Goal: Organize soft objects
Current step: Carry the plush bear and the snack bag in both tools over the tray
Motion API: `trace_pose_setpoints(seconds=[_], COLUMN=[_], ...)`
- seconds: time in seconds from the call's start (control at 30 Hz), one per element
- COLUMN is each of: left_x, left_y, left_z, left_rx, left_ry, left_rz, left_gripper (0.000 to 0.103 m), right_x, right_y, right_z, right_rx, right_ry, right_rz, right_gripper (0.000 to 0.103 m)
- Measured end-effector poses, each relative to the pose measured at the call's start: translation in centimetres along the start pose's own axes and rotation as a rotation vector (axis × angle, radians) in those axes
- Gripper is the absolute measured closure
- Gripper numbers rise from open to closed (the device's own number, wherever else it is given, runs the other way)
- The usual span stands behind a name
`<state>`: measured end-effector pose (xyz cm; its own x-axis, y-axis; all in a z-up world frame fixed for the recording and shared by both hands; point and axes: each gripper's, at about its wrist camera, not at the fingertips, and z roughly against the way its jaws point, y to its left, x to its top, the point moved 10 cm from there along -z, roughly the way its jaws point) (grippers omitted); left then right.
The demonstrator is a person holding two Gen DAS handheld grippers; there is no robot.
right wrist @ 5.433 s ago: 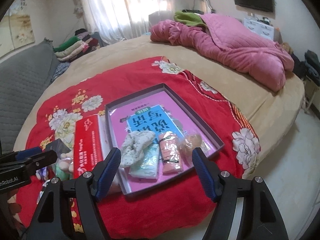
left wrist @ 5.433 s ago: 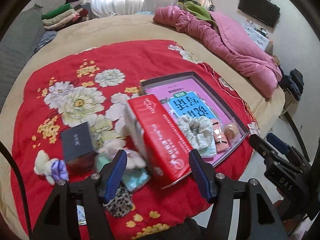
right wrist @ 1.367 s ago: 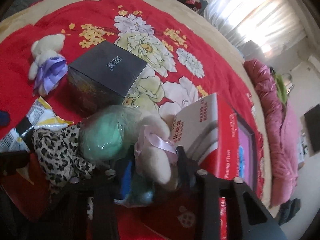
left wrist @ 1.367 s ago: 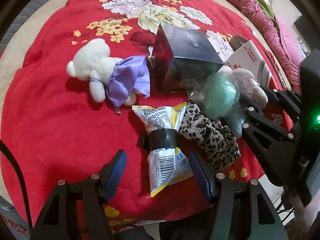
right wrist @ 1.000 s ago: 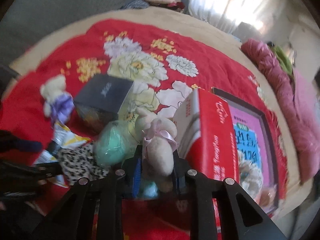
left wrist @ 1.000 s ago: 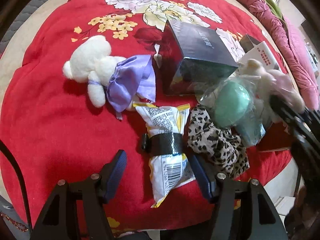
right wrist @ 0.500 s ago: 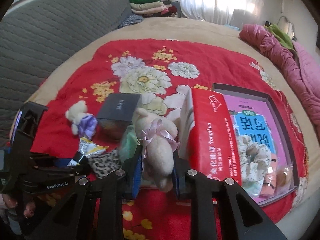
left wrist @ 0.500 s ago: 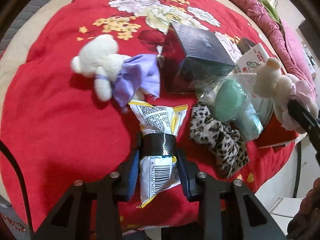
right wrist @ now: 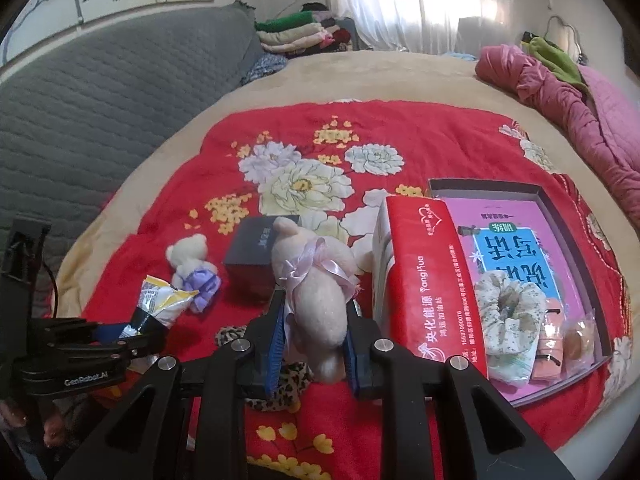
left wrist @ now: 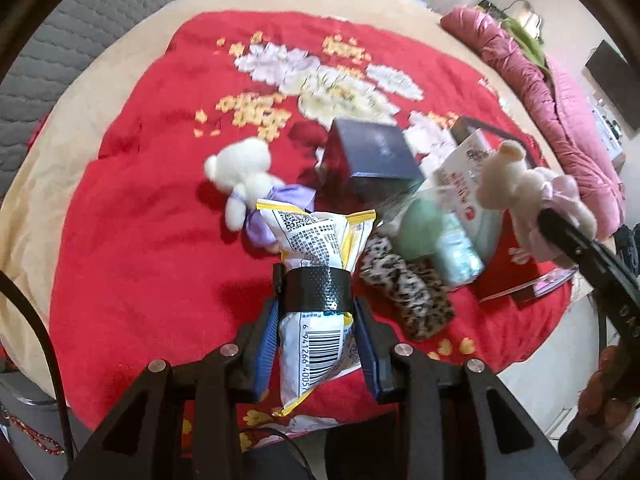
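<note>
Left wrist view: the left gripper (left wrist: 316, 340) has its blue fingers (left wrist: 266, 340) pinched on a snack bag (left wrist: 316, 272), the yellow-and-white one with a black band around the middle, barcode end pointing back at the camera. It's raised above the red blanket (left wrist: 140, 220). Just past the bag at 11 o'clock lies a white bear (left wrist: 244, 180) in a purple dress, and a leopard scrunchie (left wrist: 404, 284) sits on the blanket at 2 o'clock. Behind that there's a green wrapped thing (left wrist: 432, 232), too blurry to say what it is, and a dark box (left wrist: 372, 152) at 1 o'clock.

Right wrist view: the right gripper (right wrist: 316, 336) is squeezing a pink bear (right wrist: 316, 280) with a ribbon bow, fingers pressed into its sides, held up off the blanket. Right beside it at 3 o'clock stands a red box (right wrist: 424, 276), and past that is a tray (right wrist: 560, 216) holding a book (right wrist: 512, 248), a floral scrunchie (right wrist: 508, 316) and a couple of small packets at its near end. The left gripper with its bag shows at 9 o'clock.
</note>
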<state>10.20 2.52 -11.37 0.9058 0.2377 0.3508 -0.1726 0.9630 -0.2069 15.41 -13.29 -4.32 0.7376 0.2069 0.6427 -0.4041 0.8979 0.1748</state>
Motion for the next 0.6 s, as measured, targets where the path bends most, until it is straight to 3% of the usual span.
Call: trace_pose_setpoints(seconds=[0.6], left_x=[1.9], left_y=[-7.1], left_z=[5.7], left_rx=[0.006], left_ry=[-0.117], left_rz=[-0.126], left_gripper=[0.067], right_x=[1.6], right_y=[-3.1], right_z=[7.4], right_rx=[0.009], right_ry=[-0.145], right_rz=[-0.099], right_gripper=[0.078])
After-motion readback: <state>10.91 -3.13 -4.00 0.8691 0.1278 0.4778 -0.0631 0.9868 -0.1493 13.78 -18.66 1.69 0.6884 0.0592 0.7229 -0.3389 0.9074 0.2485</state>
